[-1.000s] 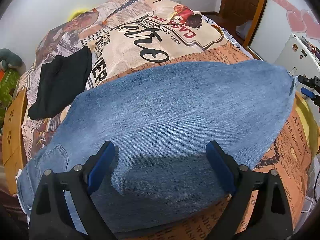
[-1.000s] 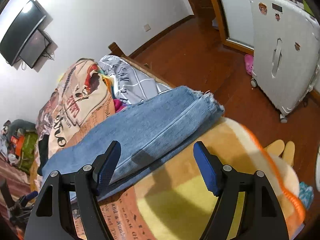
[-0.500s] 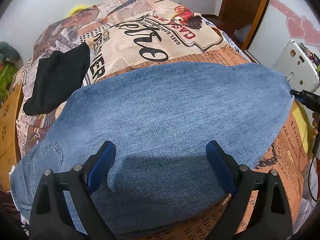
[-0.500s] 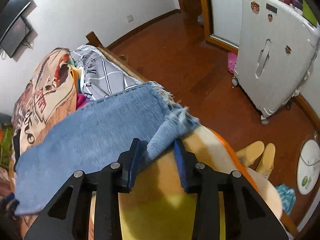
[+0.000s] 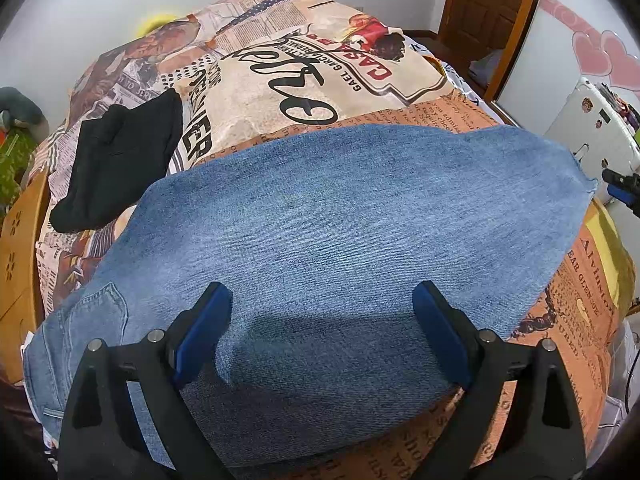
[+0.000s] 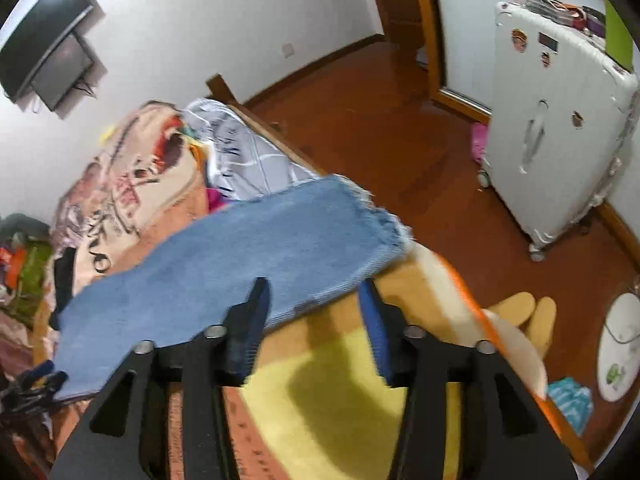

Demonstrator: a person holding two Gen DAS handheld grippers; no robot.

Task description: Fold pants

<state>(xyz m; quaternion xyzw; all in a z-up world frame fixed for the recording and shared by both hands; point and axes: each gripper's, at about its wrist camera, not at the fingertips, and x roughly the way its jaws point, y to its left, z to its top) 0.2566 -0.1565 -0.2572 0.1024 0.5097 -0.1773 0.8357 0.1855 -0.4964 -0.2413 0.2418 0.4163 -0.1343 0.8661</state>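
In the left wrist view the left gripper (image 5: 322, 330) holds its blue fingers (image 5: 204, 334) wide apart at the bottom of the frame, nothing between them, poised over the near edge of the jeans (image 5: 340, 240). In the right wrist view the right gripper (image 6: 314, 320) has its fingers (image 6: 372, 320) parting, opening just at the long lower edge of the leg near the frayed hem (image 6: 384, 224); the denim edge lies at the fingertips, but no pad presses on it.

The jeans lie flat across the bed (image 5: 304, 80), filling the middle of the left view, waist and back pocket (image 5: 100, 312) at the lower left, hem at the right edge. Denim of this kind is likely fairly heavy and limp but holds a crease; it should not slip much. The hem corners and the waistband look the best places to pinch, since the doubled cloth gives a firm bite.

A black garment (image 5: 120, 160) lies at the left on the bedspread. A white suitcase (image 6: 560, 120) stands closed on the floor at the right; its contents cannot be seen.
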